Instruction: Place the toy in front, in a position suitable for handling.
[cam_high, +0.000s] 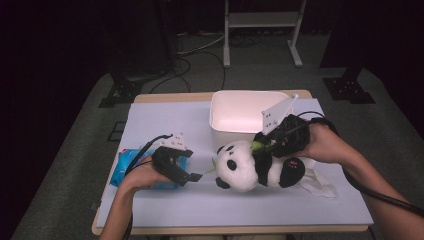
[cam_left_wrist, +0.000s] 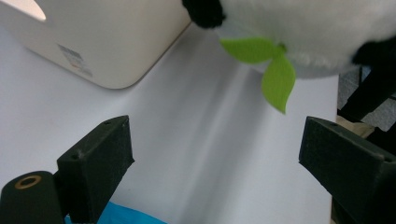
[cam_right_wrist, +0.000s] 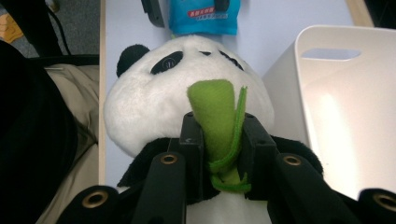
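A black-and-white panda plush (cam_high: 245, 167) lies on the pale mat (cam_high: 165, 120) in front of the white bin (cam_high: 240, 112). My right gripper (cam_high: 270, 142) reaches in from the right and is shut on the green felt bamboo stalk (cam_right_wrist: 217, 116) at the panda's chest (cam_right_wrist: 187, 93). My left gripper (cam_high: 192, 165) stands open to the left of the panda's head, above a blue packet (cam_high: 125, 167). In the left gripper view its jaws are wide apart around bare mat, and a green leaf (cam_left_wrist: 275, 70) hangs from the panda (cam_left_wrist: 303, 28) just beyond them.
A crumpled white cloth (cam_high: 320, 182) lies on the mat behind the panda, at the right. The bin's wall (cam_left_wrist: 107, 42) stands close by the left gripper. Dark floor, cables and stands surround the table's front edge (cam_high: 225, 230).
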